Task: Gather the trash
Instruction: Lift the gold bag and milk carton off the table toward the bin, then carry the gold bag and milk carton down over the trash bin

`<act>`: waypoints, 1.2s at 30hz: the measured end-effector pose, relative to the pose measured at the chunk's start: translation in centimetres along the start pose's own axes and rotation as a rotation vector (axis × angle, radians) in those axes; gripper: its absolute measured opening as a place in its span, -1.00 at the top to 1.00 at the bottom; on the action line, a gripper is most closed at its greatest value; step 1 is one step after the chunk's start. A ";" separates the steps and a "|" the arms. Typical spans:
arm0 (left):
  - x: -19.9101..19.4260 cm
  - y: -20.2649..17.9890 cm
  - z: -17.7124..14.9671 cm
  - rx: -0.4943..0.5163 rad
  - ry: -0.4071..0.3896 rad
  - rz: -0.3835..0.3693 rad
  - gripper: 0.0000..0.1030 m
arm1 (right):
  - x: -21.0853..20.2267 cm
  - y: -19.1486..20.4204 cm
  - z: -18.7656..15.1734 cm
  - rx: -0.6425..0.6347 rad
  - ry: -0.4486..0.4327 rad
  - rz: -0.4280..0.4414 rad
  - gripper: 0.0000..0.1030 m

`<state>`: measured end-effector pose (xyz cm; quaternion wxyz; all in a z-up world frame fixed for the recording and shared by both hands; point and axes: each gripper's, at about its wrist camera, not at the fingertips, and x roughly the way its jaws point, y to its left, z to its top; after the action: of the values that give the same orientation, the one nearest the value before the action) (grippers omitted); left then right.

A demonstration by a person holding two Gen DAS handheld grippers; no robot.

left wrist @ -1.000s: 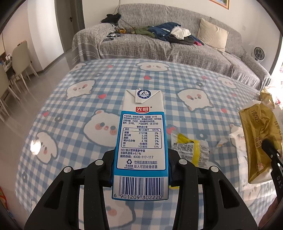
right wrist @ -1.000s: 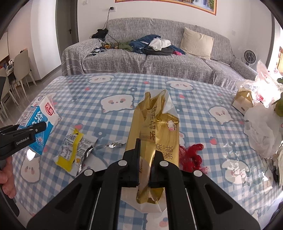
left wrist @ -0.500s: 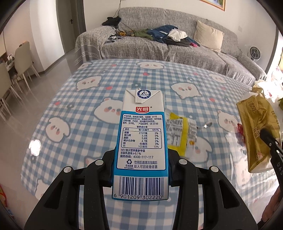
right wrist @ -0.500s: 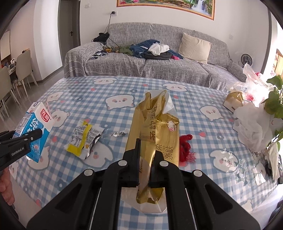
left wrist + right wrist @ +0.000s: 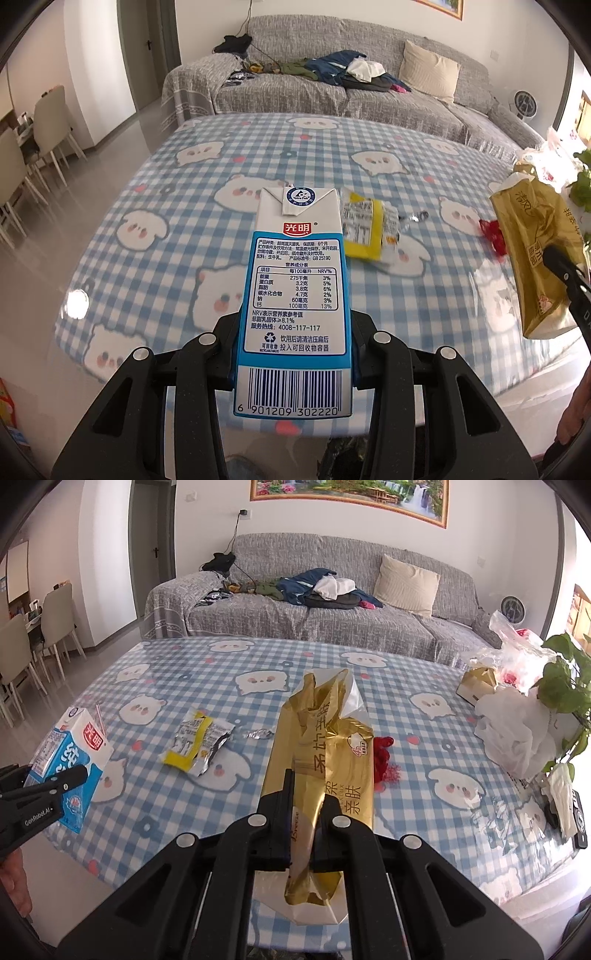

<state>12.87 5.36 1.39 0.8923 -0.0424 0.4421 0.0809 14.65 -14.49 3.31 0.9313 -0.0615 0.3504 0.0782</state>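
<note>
trash is in both of your tools and some is on the table. your left gripper (image 5: pixel 293 354) is squeezing a blue and white milk carton (image 5: pixel 295 295) from both sides, and the carton stands up in the middle of the left wrist picture with its bar code at the bottom. in the right wrist picture you see that same carton at the left edge, with a thin straw poking out of its top. your right gripper (image 5: pixel 301 834) is pinched tight on a long gold wrapper (image 5: pixel 325 760), which sticks up through the middle of that picture; in the left wrist picture the gold wrapper hangs at the right edge. both things are up in the air, above the near edge of the table (image 5: pixel 424 686), which has a blue checked cloth with little white animals on it. more trash lies flat on the cloth: a crumpled yellow and silver packet (image 5: pixel 195 744) left of the middle, a small bit of silver foil (image 5: pixel 258 734) just beside it, and a red scrap (image 5: pixel 384 758) partly hidden behind the gold wrapper. at the right side of the table you see white plastic bags (image 5: pixel 517 734), a gold box (image 5: pixel 478 685) and a green plant (image 5: pixel 563 675). a grey sofa (image 5: pixel 332 627) with clothes and a pillow fills the top of both pictures.
</note>
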 end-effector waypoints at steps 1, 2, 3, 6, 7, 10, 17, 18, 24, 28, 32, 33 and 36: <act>-0.2 0.1 -0.3 -0.001 0.001 -0.001 0.23 | -0.2 0.0 -0.2 0.003 -0.001 0.002 0.92; -0.4 0.2 -0.7 -0.002 0.001 -0.002 0.23 | -0.7 0.0 -0.6 0.007 -0.002 0.005 0.92; -0.8 0.4 -1.2 -0.006 0.001 -0.004 0.23 | -1.0 0.0 -0.9 0.011 -0.002 0.008 0.92; -1.7 0.5 -2.2 -0.013 -0.006 -0.007 0.23 | -1.8 0.2 -2.0 0.018 0.005 0.023 0.92; -2.1 0.6 -2.6 -0.014 -0.009 -0.011 0.23 | -2.0 0.3 -2.2 0.015 0.006 0.025 0.93; -3.0 0.5 -4.0 -0.014 -0.010 -0.021 0.23 | -2.9 0.4 -3.2 0.010 0.009 0.033 0.93; -4.9 0.3 -7.8 -0.011 -0.004 -0.041 0.23 | -5.6 0.9 -5.7 0.003 0.005 0.042 0.94; -5.2 0.2 -8.3 -0.010 -0.007 -0.043 0.23 | -5.9 0.9 -6.0 0.002 0.004 0.045 0.94; -6.2 0.6 -11.6 -0.022 0.001 -0.056 0.23 | -7.9 1.6 -9.0 -0.017 0.006 0.054 0.94; -6.6 1.0 -13.7 -0.031 0.014 -0.062 0.23 | -9.2 1.8 -11.1 -0.014 0.016 0.071 0.94; -6.8 1.3 -15.6 -0.045 0.025 -0.065 0.23 | -10.5 2.2 -12.8 -0.012 0.012 0.076 0.94; -6.8 1.4 -16.1 -0.047 0.030 -0.064 0.23 | -10.6 2.4 -13.2 -0.013 0.016 0.077 0.94; -6.9 1.4 -17.3 -0.048 0.041 -0.064 0.23 | -10.7 3.0 -14.4 -0.019 0.027 0.074 0.94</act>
<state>-5.05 3.49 -3.61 0.8839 -0.0797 0.4565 0.0622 -3.08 -15.06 -0.52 0.9223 -0.0586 0.3643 0.1150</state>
